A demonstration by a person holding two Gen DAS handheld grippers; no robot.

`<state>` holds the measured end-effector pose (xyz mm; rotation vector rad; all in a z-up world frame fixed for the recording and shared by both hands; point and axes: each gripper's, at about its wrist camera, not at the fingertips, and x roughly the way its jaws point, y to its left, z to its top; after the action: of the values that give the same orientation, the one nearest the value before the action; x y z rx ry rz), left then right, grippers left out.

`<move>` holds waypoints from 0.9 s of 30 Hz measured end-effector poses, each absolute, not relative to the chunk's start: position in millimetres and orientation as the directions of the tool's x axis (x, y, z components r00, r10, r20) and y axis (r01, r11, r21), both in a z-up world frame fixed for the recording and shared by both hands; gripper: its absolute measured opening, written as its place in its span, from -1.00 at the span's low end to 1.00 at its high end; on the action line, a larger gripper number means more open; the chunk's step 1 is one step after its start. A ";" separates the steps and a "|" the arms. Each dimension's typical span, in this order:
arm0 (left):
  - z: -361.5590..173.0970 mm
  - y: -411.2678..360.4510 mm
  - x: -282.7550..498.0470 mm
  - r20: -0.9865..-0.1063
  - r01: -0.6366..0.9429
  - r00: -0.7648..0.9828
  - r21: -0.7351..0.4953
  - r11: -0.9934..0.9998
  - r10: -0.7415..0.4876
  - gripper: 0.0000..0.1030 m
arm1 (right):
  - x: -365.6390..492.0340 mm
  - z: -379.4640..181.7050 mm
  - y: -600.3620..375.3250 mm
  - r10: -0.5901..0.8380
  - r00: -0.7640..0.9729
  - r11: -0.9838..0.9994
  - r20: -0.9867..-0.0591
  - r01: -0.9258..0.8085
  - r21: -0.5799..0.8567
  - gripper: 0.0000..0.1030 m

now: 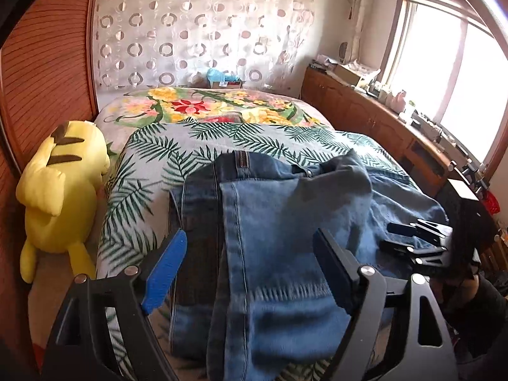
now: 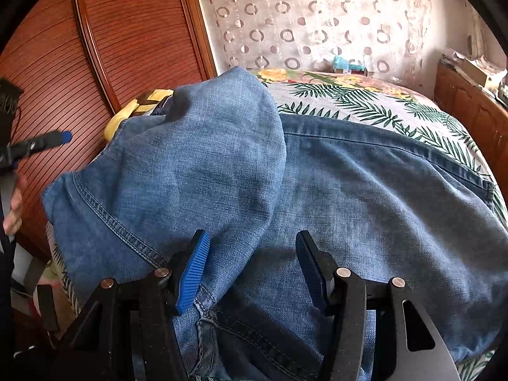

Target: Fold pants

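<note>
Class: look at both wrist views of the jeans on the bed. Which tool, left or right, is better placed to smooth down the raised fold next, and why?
Probably the right tool. It is open, low over the jeans, with the raised fold just ahead of its left finger. The left tool, also open, faces the flatter leg edge.

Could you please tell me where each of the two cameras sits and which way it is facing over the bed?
Left wrist: sits on the left gripper, looking along the bed toward the curtain; its open fingers hang over the jeans, and the right gripper shows at right.
Right wrist: sits on the right gripper, low over the jeans, facing the curtain; its fingers are open, and a hand shows at left.
Shared: jeans, leaf-print bedspread, yellow plush toy, curtain.
</note>
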<state>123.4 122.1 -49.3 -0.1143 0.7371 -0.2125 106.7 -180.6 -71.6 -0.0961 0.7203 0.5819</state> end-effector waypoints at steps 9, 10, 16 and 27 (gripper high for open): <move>-54.8 106.6 164.8 -0.685 0.159 0.706 -0.095 0.983 -0.180 0.08 | 97.5 -71.9 -184.1 0.467 0.623 0.844 -0.628 -0.525 0.106 0.13; -56.8 106.5 170.1 -0.690 0.157 0.700 -0.100 0.982 -0.183 0.06 | 96.3 -72.2 -184.2 0.466 0.626 0.845 -0.626 -0.525 0.103 0.13; -77.5 107.7 196.8 -0.766 0.125 0.625 -0.094 0.988 -0.152 -0.06 | 93.8 -72.5 -188.6 0.471 0.628 0.844 -0.620 -0.524 0.110 0.13; -82.6 100.3 189.4 -0.768 0.166 0.615 -0.095 0.982 -0.178 -0.82 | 91.7 -72.2 -195.8 0.474 0.641 0.847 -0.603 -0.520 0.113 0.13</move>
<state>189.4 100.3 -82.6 -0.0152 0.8865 -0.1980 91.7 -195.8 -72.2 -0.0731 0.6659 0.5671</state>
